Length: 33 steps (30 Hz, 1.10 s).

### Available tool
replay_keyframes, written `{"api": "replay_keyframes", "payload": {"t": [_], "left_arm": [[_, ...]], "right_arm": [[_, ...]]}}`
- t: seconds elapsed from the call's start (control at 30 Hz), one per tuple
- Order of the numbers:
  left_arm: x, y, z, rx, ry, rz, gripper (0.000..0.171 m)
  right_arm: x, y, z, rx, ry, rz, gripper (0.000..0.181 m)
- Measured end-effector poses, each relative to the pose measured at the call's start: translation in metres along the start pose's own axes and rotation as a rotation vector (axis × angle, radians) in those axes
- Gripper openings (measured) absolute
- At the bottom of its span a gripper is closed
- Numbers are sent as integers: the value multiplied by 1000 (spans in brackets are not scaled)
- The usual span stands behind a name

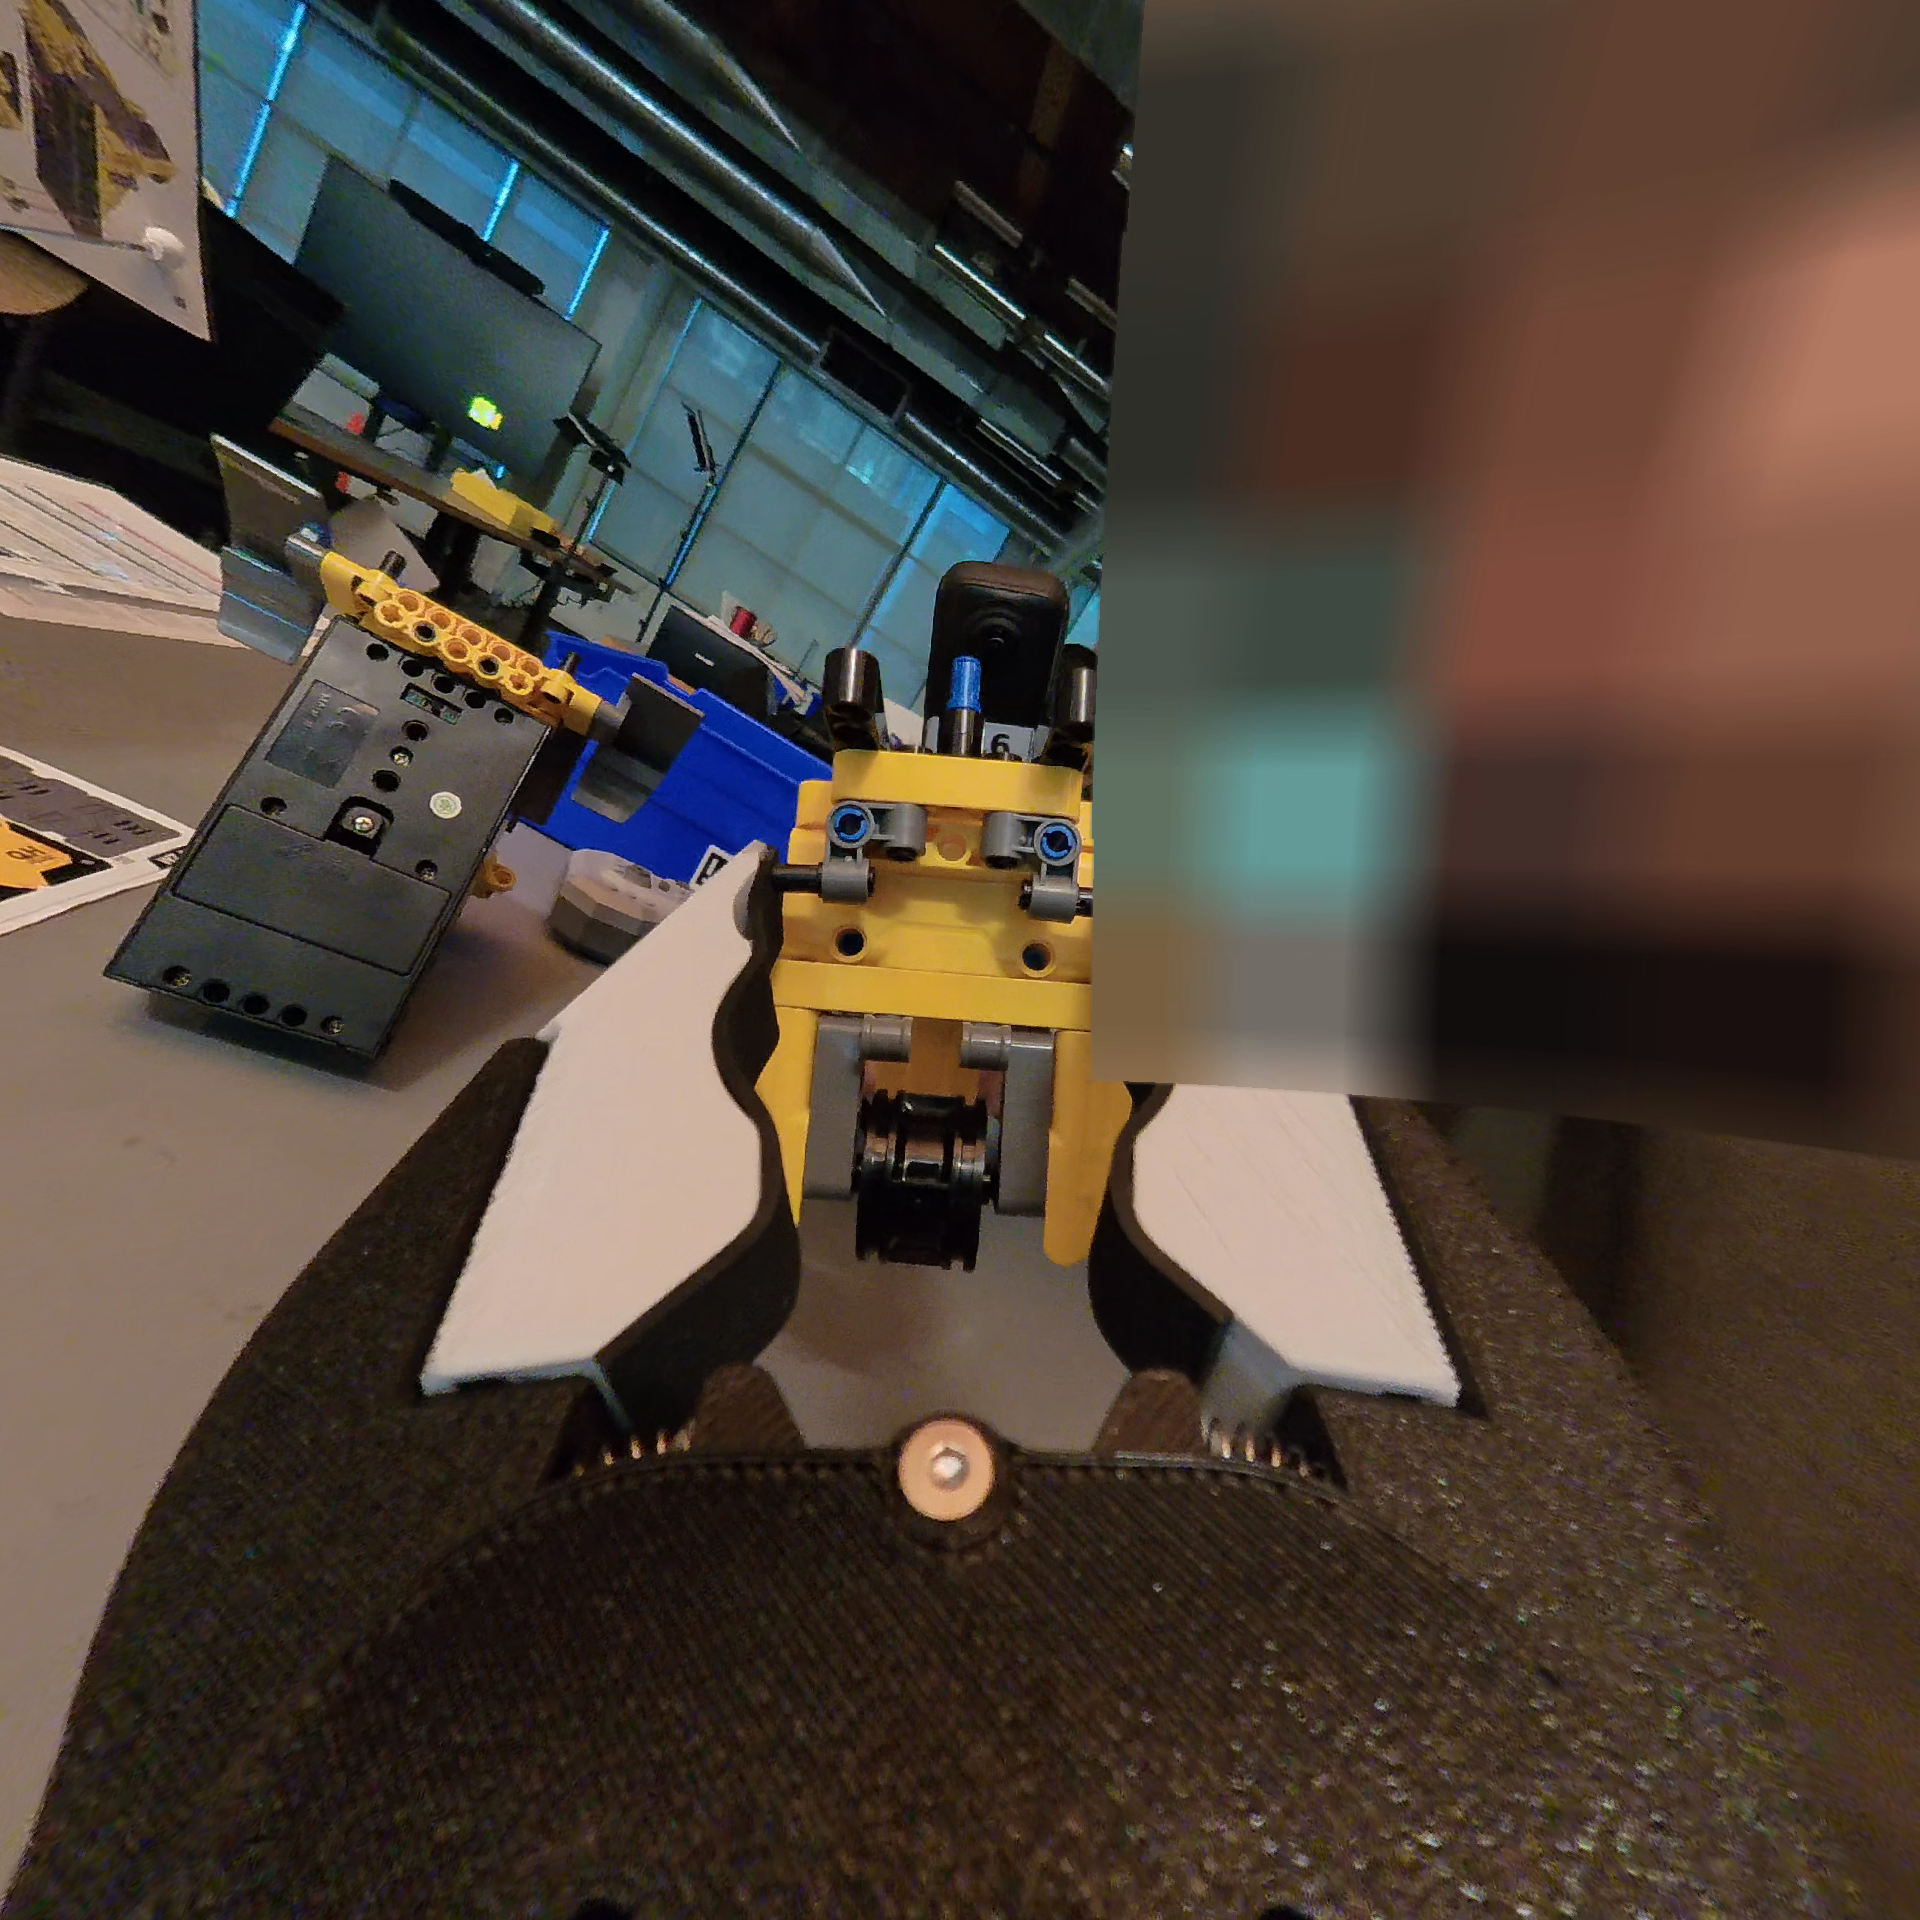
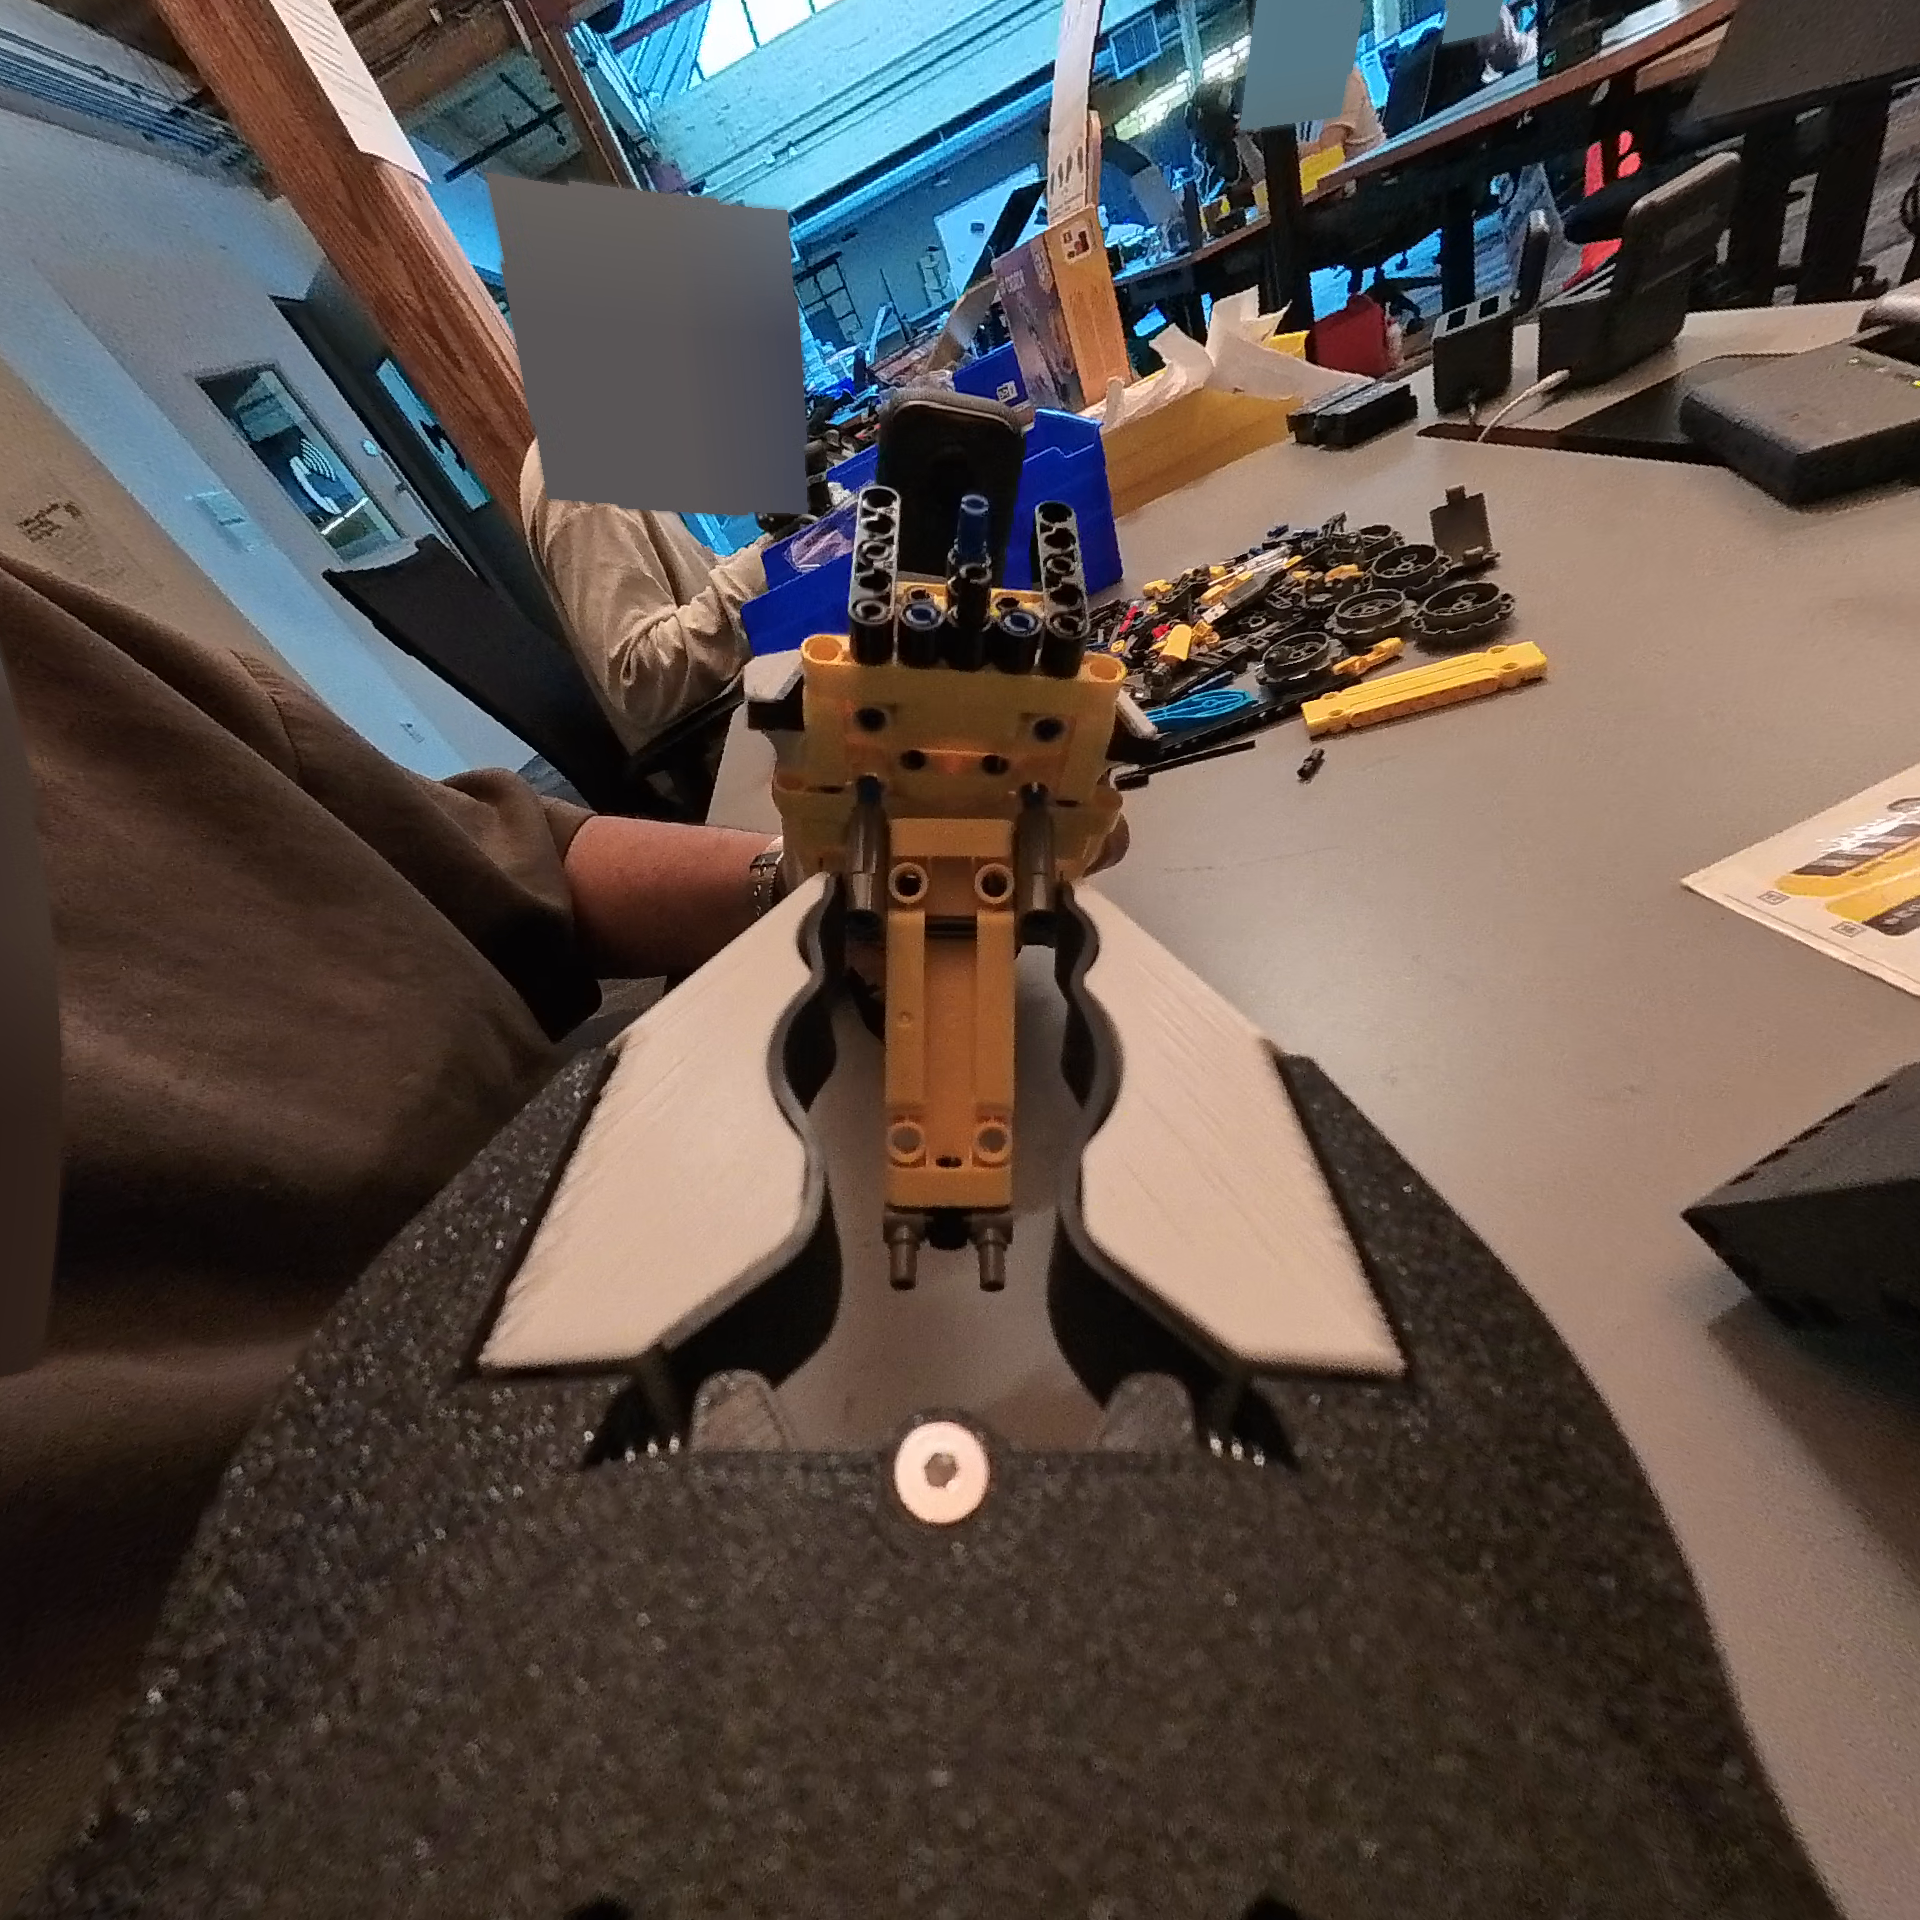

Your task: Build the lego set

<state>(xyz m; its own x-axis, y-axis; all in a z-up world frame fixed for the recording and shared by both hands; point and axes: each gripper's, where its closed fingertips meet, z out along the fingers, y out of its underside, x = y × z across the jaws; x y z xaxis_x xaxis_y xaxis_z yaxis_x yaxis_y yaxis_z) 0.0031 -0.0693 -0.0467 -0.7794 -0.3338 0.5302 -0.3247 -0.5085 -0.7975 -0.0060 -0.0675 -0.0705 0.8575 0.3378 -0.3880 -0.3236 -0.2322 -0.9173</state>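
I hold a yellow brick-built model [image 1: 935, 935] up off the desk [image 1: 208, 1195], mid-frame in both views, one claw at each end. My left claw [image 1: 935, 1039] is clenched on its wider yellow body, the pads pressing both flanks beside a black wheel [image 1: 916, 1184]. My right claw [image 2: 945, 935] grips the narrower end at its fingertips, where two grey pins flank a yellow beam [image 2: 948, 1039].

I judge the model light and stiff, but press-fitted: the black beams [image 2: 878, 571] and blue pin [image 2: 971, 520] on top could pop off if squeezed or twisted. The flat yellow flanks are the safe hold.

In the left view, a black box [image 1: 312, 852] leans at centre left. In the right view, loose parts [image 2: 1330, 613] lie at upper right, a leaflet [image 2: 1829, 894] at the right edge. A sleeve [image 2: 260, 935] crowds the left.
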Motion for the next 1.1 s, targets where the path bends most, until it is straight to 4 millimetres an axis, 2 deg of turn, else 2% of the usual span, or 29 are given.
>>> {"api": "replay_keyframes", "payload": {"t": [0.03,0.6,0.8,0.9,0.97,1.03,1.1], "left_arm": [[0,0,0,-5,0,0,61],[-5,4,0,-3,-28,8,61],[-5,4,0,0,-26,4,61],[-6,10,1,-30,-40,23,61],[-4,27,7,-103,-29,28,62],[0,21,11,-50,10,-50,60],[-6,21,10,-68,-8,-48,61]], "right_arm": [[0,0,0,0,-3,3,39],[3,3,0,23,-19,110,38],[3,0,0,55,-26,133,38],[5,-5,-4,83,-44,152,38],[5,-11,-8,104,-47,143,38],[2,-15,-9,118,-39,127,38],[6,-14,-10,89,24,57,39]]}}
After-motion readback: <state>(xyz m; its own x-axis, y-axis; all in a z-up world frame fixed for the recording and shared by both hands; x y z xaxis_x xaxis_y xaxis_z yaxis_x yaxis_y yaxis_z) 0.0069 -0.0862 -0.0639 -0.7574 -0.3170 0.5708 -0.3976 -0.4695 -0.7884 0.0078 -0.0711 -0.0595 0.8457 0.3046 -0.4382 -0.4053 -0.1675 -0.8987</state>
